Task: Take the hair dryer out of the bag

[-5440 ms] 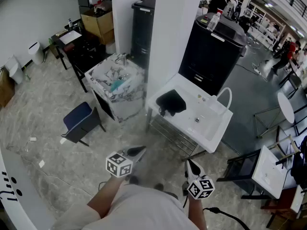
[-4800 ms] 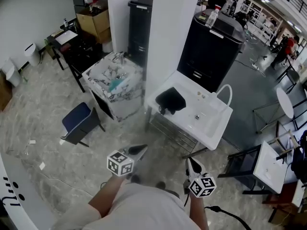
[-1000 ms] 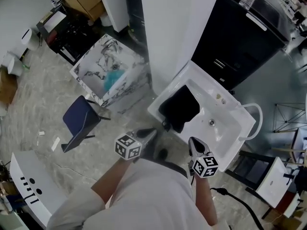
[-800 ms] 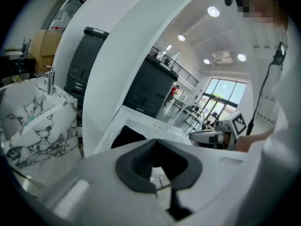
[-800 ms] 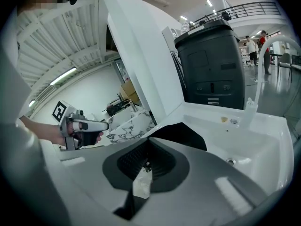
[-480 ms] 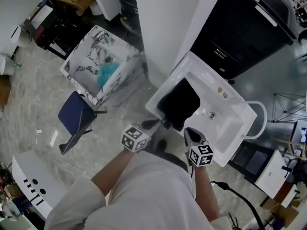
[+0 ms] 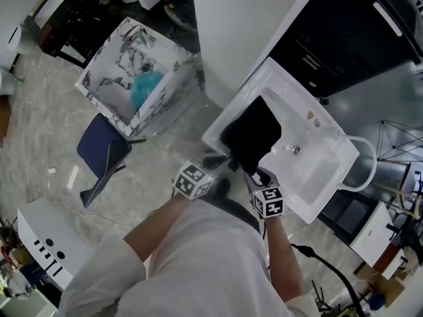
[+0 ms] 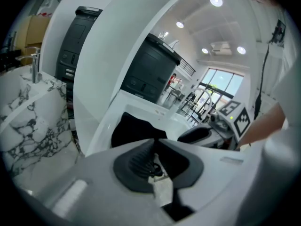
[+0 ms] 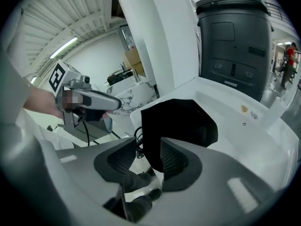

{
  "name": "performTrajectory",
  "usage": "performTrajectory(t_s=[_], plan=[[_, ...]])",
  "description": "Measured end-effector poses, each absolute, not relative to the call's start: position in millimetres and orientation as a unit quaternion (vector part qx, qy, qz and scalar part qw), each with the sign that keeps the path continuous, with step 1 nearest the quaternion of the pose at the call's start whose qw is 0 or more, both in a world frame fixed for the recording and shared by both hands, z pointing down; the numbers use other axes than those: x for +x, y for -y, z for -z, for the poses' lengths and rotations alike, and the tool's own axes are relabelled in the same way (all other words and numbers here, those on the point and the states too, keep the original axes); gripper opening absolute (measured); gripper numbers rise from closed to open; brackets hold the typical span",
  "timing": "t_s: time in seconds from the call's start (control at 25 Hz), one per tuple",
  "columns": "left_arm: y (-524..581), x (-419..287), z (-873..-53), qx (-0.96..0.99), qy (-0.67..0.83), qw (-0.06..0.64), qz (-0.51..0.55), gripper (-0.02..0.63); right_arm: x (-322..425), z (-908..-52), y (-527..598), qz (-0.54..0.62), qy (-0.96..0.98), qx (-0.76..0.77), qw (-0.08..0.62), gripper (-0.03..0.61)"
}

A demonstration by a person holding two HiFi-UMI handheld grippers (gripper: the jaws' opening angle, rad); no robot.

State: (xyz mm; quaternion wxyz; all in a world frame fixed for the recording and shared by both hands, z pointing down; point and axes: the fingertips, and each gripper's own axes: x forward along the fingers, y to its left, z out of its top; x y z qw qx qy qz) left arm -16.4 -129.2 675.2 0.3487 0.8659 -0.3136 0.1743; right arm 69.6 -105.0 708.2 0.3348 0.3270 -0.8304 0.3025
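A black bag (image 7: 254,131) lies in the left half of a white sink (image 7: 317,170). The hair dryer itself is hidden. A dark cord loop (image 9: 138,138) pokes out at the bag's near left corner. My left gripper (image 7: 223,160) hovers at the sink's front left corner, its jaws just starting to part and nothing between them (image 8: 155,142). My right gripper (image 7: 254,175) is above the sink's front rim, pointing down at the bag (image 9: 181,121). Its jaws are opening (image 9: 149,149). The bag's near edge shows through the gap, and the pads press on nothing.
A white pillar (image 7: 244,18) rises just behind the sink, with a black cabinet (image 7: 350,38) to its right. A marble-patterned basin (image 7: 142,88) and a blue chair (image 7: 99,150) stand to the left. A white hose loop (image 7: 363,167) hangs at the sink's right end.
I have walked up to the sink, and both grippers have come down and forward to its front edge. The right jaws have spread apart.
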Motion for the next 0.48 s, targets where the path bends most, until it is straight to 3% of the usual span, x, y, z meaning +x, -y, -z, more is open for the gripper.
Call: performTrajectory(t_s=[0.24, 0.4, 0.48], plan=[[132, -14, -691, 0.865, 0.3, 0.357, -0.185, 0.049, 54, -736, 107, -0.279, 0.825, 0.302, 0.388, 0.215], [135, -15, -701, 0.864, 0.293, 0.361, -0.194, 0.09, 54, -754, 112, -0.269, 0.809, 0.303, 0.426, 0.213], [135, -16, -705, 0.862, 0.291, 0.364, -0.199, 0.106, 56, -759, 114, -0.275, 0.8, 0.309, 0.435, 0.167]])
